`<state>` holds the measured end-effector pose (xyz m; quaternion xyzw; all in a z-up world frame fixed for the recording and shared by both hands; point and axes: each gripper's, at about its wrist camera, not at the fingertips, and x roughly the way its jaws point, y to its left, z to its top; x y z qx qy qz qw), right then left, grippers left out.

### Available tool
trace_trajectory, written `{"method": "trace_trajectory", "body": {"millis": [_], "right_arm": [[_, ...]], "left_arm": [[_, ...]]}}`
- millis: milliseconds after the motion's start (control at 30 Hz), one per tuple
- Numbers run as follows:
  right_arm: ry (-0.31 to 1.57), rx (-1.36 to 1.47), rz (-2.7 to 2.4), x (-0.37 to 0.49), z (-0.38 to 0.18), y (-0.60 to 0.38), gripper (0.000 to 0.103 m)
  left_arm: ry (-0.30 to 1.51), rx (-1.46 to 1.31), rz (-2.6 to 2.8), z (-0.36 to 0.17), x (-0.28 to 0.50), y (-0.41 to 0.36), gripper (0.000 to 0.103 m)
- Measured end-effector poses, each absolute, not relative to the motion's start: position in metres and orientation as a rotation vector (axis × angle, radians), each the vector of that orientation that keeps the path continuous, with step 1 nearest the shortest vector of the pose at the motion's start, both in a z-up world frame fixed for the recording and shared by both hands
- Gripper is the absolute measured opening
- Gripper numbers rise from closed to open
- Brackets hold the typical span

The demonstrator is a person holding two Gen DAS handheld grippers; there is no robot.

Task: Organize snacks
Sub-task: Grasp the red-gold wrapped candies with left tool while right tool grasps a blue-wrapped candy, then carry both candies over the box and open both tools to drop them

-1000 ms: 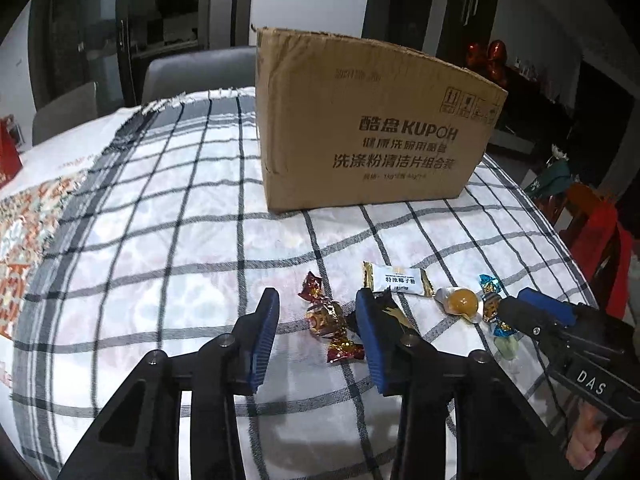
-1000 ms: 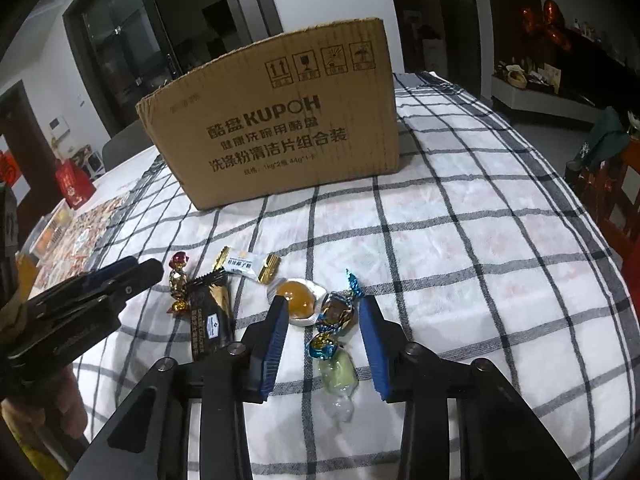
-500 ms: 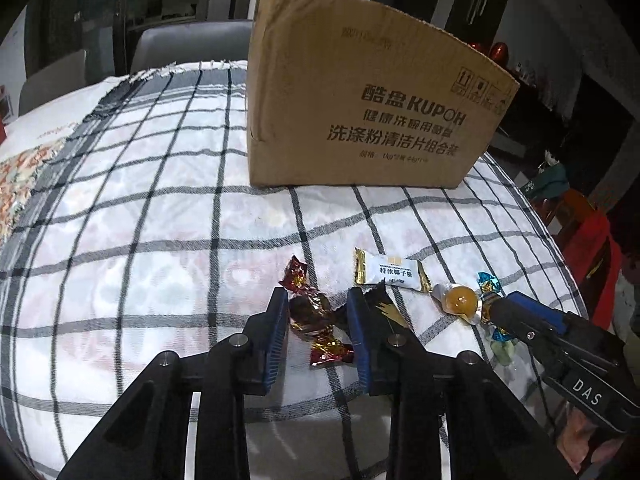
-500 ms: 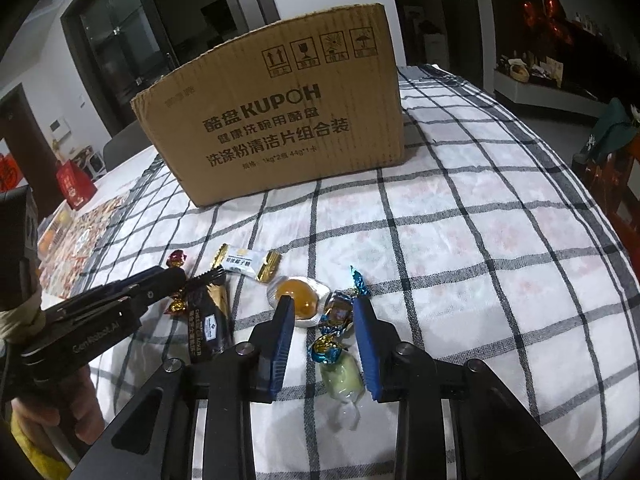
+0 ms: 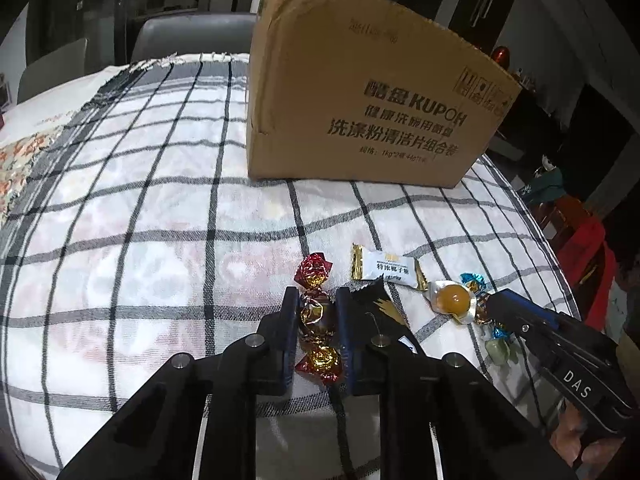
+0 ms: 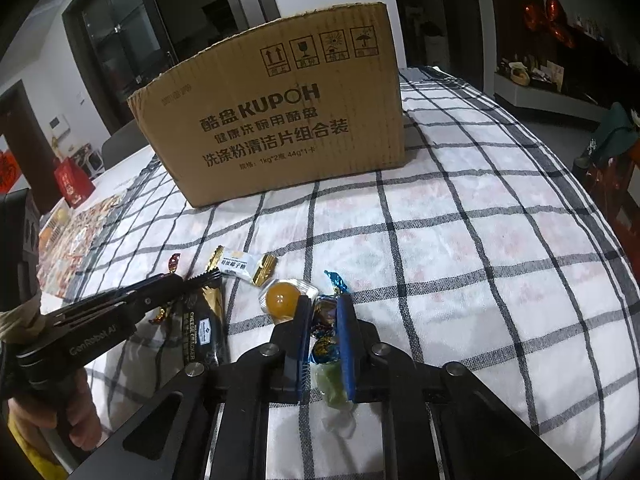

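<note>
Several wrapped snacks lie on a checked cloth in front of a cardboard box (image 5: 360, 100). My left gripper (image 5: 316, 295) is closing, its blue pads touching both sides of a red-and-gold twist candy (image 5: 316, 314). Just right of it lie a black cracker packet (image 5: 380, 304), a white-and-gold packet (image 5: 386, 270) and an orange jelly cup (image 5: 452, 298). In the right wrist view my right gripper (image 6: 324, 300) is shut on a blue-wrapped candy (image 6: 325, 312). A pale green candy (image 6: 334, 384) lies on the cloth beneath its fingers.
The checked cloth (image 6: 440, 240) stretches bare to the right and falls away at the table's edge. A grey chair (image 5: 192, 36) stands behind the table. A red bag (image 6: 72, 182) and a patterned mat sit far left. A person's hand (image 6: 76, 408) grips the left tool.
Both grippers' jaws have narrowed from well apart to touching their candies. The left gripper has edged forward over the red-and-gold candy. The right one has stayed in place.
</note>
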<state>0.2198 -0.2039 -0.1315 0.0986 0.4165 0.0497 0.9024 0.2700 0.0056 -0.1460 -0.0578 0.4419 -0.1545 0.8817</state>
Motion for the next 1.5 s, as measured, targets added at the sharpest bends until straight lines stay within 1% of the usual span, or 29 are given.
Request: {"method": "trace_trajectory", "body": {"millis": [367,767,1167,1500], "right_arm": [[0.812,0.213,0.124,0.209,-0.112,-0.208,0.014],[0.693,0.198,0.174,0.200,-0.067,-0.207,0.014],[0.592,0.183,0.240,0.208,-0.027,-0.199,0.014],[0.522,0.189,0.239,0.240,0.003,-0.207,0.014]], "left_arm": [[0.864,-0.090,-0.323,-0.116,0.253,0.001,0.019],[0.786,-0.076,-0.340,-0.074,0.241,-0.003,0.019],[0.688,-0.045,-0.357,-0.030,0.250,-0.011,0.019],[0.612,-0.020,-0.351,0.001,0.275,-0.016,0.019]]}}
